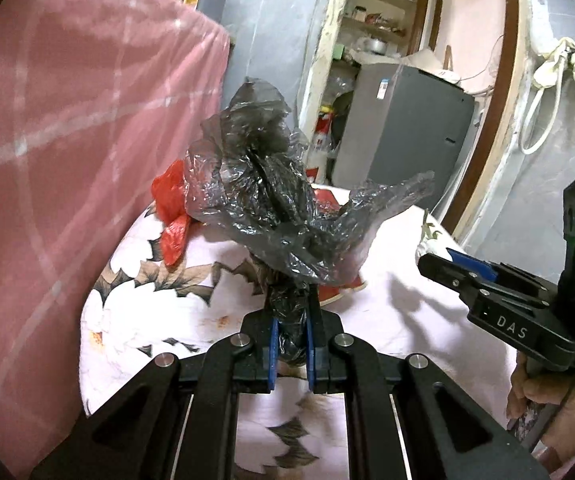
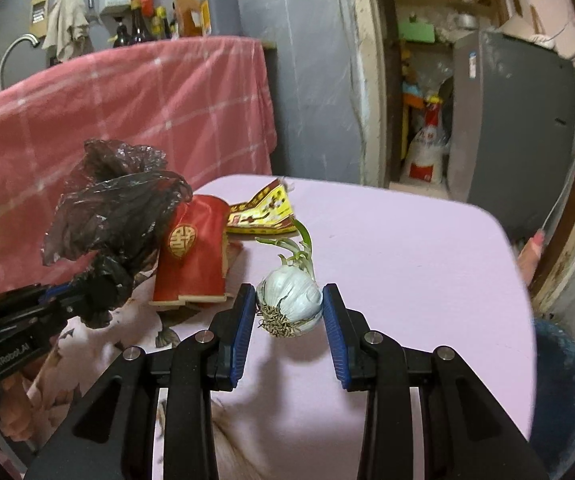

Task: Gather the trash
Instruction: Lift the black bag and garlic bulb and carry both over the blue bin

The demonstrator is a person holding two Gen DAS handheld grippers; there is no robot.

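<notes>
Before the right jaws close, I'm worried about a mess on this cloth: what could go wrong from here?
The sprouted garlic sits between open jaws of the right gripper; being round, it may roll out or shed skin. The black plastic bag billows loosely above the left gripper, pinched only at one end, so it could slip or brush the red box.

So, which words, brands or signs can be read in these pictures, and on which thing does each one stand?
"DAS": on the right gripper.
"GenRobot.AI": on the left gripper.
Gold round sign on the red box: not readable to me.
Print on the yellow wrapper: too blurred.
Fridge sticker: too small.
</notes>
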